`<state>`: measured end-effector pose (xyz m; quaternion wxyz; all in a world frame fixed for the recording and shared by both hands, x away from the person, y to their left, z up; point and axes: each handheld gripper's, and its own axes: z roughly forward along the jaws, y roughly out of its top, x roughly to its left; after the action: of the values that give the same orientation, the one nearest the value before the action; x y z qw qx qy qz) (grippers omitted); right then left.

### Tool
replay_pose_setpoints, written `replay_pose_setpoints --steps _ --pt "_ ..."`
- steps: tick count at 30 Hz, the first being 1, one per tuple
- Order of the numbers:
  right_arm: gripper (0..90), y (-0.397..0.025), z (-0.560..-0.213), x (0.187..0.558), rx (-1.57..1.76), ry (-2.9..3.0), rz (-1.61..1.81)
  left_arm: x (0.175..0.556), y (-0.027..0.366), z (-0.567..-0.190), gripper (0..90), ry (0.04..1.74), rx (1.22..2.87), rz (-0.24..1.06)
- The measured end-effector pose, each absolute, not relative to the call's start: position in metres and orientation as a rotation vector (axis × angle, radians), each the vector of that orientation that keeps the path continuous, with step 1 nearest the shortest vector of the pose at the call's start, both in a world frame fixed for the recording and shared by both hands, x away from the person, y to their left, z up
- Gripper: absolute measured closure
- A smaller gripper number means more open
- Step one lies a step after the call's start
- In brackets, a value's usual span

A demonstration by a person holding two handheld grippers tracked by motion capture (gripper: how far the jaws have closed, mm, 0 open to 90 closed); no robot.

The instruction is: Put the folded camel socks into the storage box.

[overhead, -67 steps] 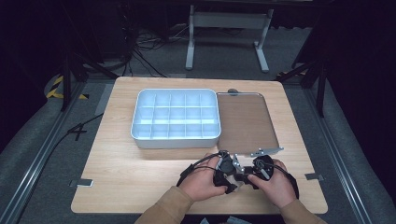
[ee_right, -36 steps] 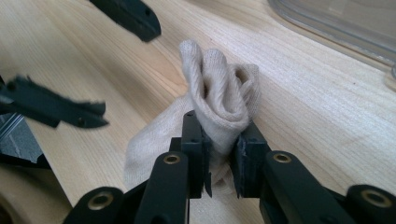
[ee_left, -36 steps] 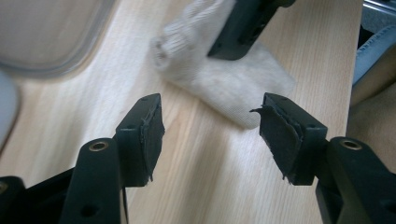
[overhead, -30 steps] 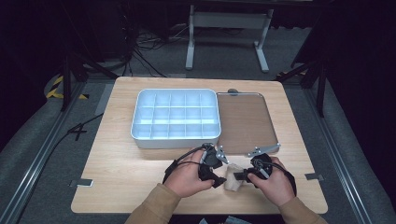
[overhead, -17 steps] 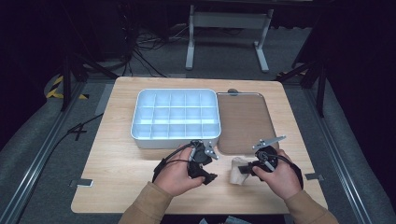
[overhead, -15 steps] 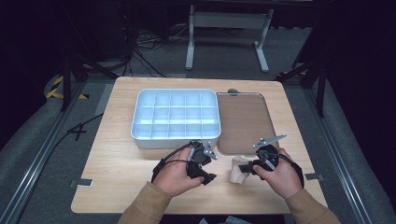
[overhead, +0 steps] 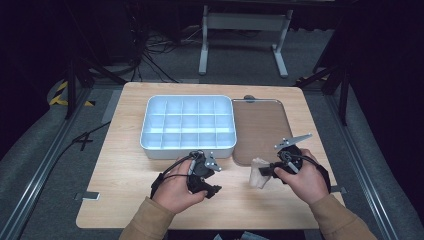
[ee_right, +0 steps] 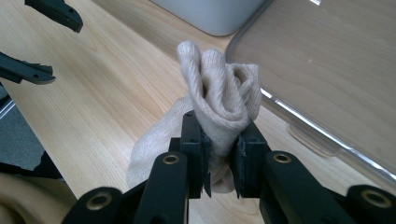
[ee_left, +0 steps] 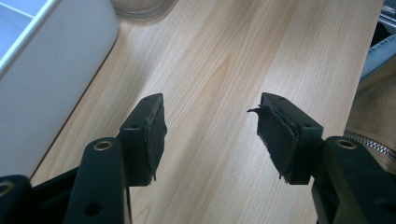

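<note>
We are working at a wooden table [overhead: 125, 200], whose near edge is being cut off by our sleeves at the bottom of the high view. On it a white divided bin [overhead: 188, 125] is sitting beside a clear lid [overhead: 260, 130], the two just beside each other; in the left gripper view we are seeing just one corner of the bin's wall [ee_left: 51, 79], and in the right gripper view the lid [ee_right: 336, 70] is running out of frame at the right. Our right gripper [ee_right: 219, 154] is pinching a rolled beige sock [ee_right: 219, 98] between nearly closed jaws, the roll rising above the pads and a loose end hanging down toward the table; the part between the pads is hidden from us. From above, the sock [overhead: 259, 172] is showing as a small pale bundle just in front of the lid's near edge, too small for us to make out its folds. Our left gripper [ee_left: 210, 135] is holding its jaws wide apart over bare wood with nothing between them; the pad on one jaw is looking frayed. From above, that gripper [overhead: 212, 177] is partly hidden by our hand.
</note>
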<state>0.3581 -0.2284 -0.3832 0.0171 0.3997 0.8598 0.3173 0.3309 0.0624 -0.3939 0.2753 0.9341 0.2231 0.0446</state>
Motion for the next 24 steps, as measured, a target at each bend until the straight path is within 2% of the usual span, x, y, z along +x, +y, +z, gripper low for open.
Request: replay_pose_setpoints --steps 18,24 --pt "77.3 -0.225 -0.356 0.375 1.183 2.657 0.916 0.333 0.074 -0.391 41.9 0.664 2.494 0.116" --pt "77.1 -0.222 -0.349 0.382 1.048 2.700 0.902 0.334 0.076 -0.391 41.8 0.673 2.500 0.111"
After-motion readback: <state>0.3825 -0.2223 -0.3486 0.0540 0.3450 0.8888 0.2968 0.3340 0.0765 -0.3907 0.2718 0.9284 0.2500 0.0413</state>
